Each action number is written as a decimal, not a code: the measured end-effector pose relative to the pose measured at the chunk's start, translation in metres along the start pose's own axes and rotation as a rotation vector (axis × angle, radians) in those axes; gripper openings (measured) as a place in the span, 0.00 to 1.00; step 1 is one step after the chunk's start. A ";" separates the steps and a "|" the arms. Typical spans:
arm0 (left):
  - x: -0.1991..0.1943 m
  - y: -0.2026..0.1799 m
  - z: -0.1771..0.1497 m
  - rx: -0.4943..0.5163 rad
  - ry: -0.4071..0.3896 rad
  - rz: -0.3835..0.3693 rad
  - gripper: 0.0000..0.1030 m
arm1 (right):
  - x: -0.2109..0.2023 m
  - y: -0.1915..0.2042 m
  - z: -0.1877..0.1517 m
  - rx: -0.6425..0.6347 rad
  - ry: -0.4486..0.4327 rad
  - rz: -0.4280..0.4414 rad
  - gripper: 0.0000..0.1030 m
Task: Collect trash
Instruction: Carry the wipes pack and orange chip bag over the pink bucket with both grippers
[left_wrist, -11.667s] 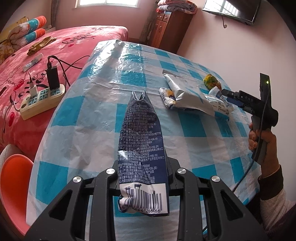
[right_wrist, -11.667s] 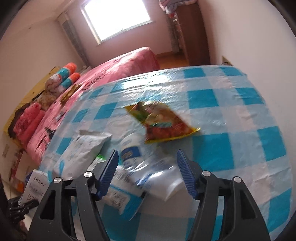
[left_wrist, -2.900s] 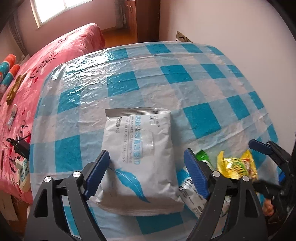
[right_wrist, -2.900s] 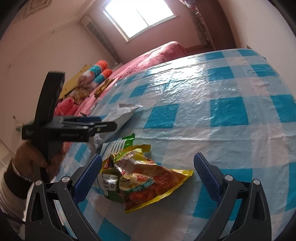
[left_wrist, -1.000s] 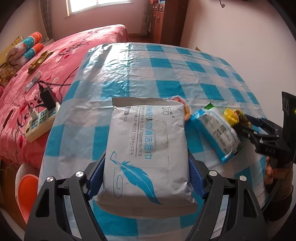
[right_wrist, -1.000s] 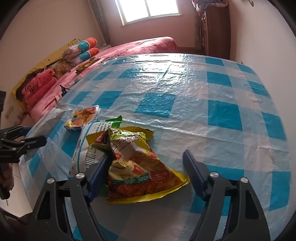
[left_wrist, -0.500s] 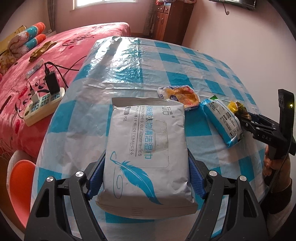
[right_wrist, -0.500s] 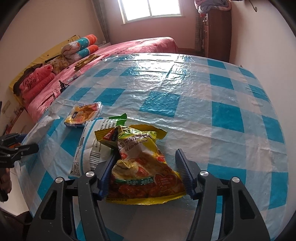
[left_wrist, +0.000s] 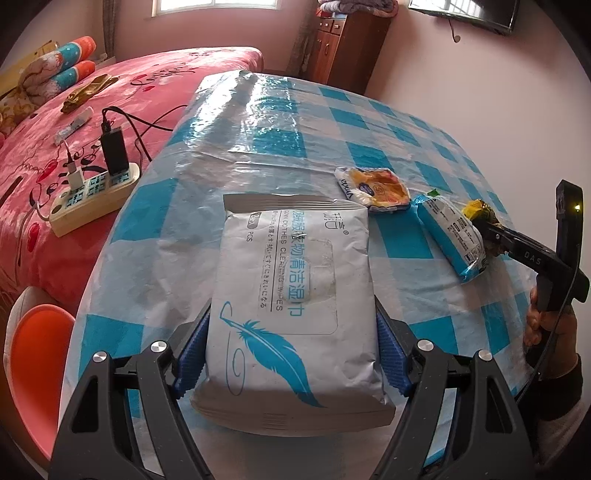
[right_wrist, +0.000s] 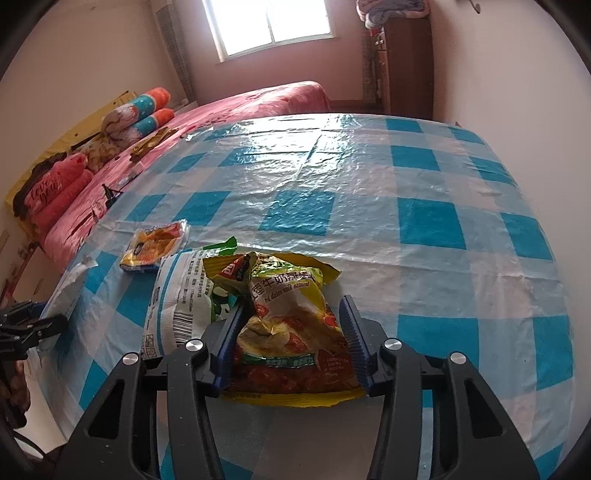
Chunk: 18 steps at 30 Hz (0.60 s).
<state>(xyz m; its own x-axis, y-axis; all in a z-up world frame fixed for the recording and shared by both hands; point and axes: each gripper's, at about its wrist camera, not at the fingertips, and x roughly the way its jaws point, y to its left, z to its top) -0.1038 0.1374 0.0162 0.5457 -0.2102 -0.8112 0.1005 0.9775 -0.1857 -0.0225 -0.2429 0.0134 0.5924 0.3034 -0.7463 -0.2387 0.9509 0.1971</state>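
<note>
While clamped, wipes pack (left_wrist: 295, 299) sits between left gripper (left_wrist: 293, 363) fingers (left_wrist: 192, 350).

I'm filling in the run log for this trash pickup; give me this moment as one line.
left gripper: shut on wipes pack | right gripper: shut on yellow snack bag | on table: white-blue wrapper, small orange packet

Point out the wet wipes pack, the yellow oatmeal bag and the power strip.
wet wipes pack (left_wrist: 295, 295): left wrist view, middle of its printed front.
yellow oatmeal bag (right_wrist: 291, 325): right wrist view, centre of the crumpled front.
power strip (left_wrist: 92, 194): left wrist view, top face with sockets.
</note>
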 end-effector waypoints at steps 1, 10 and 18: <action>-0.001 0.001 -0.001 0.000 -0.004 0.004 0.76 | 0.000 -0.001 0.000 0.005 -0.002 -0.001 0.49; -0.015 0.013 -0.004 0.004 -0.055 0.031 0.76 | -0.010 0.005 -0.003 0.037 -0.045 -0.016 0.45; -0.028 0.024 -0.007 0.009 -0.095 0.084 0.76 | -0.029 0.026 0.007 -0.002 -0.095 -0.025 0.45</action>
<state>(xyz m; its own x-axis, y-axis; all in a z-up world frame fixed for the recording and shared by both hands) -0.1227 0.1667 0.0303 0.6290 -0.1248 -0.7673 0.0582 0.9918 -0.1136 -0.0407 -0.2266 0.0447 0.6682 0.2839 -0.6876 -0.2242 0.9582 0.1777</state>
